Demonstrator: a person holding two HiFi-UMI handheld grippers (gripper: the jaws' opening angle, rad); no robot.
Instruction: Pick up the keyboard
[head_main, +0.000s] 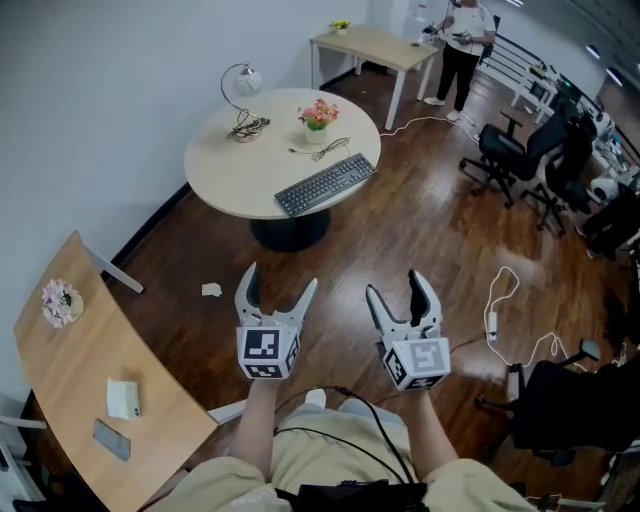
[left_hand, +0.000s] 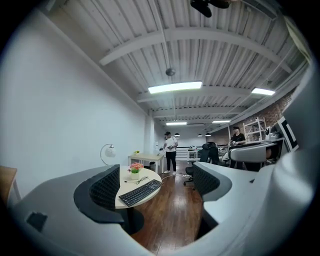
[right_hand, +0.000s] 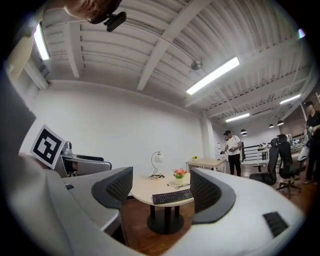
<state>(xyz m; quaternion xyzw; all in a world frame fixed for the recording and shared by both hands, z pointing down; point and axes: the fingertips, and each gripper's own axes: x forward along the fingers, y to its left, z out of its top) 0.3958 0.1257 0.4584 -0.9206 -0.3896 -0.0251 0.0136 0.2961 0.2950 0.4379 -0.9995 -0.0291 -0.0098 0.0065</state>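
Black keyboard (head_main: 326, 184) lies on a round table (head_main: 225, 165) above the dark wood floor (head_main: 420, 225).
Left tool (head_main: 281, 278) and right tool (head_main: 394, 283) both gape empty, well apart from it.

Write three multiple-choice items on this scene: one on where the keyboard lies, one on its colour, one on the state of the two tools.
1. Where does the keyboard lie?
A. on the round table
B. on the floor
C. on the person's lap

2. What colour is the keyboard?
A. white
B. black
C. red

3. How do the left tool and the right tool stand?
A. both with jaws apart, holding nothing
B. both shut on the keyboard
C. left shut, right apart

Answers:
1 A: it lies near the table's edge, well ahead of both tools.
2 B: keys and frame show black.
3 A: each gripper view shows a gap between the jaws, with only the distant table seen through it.
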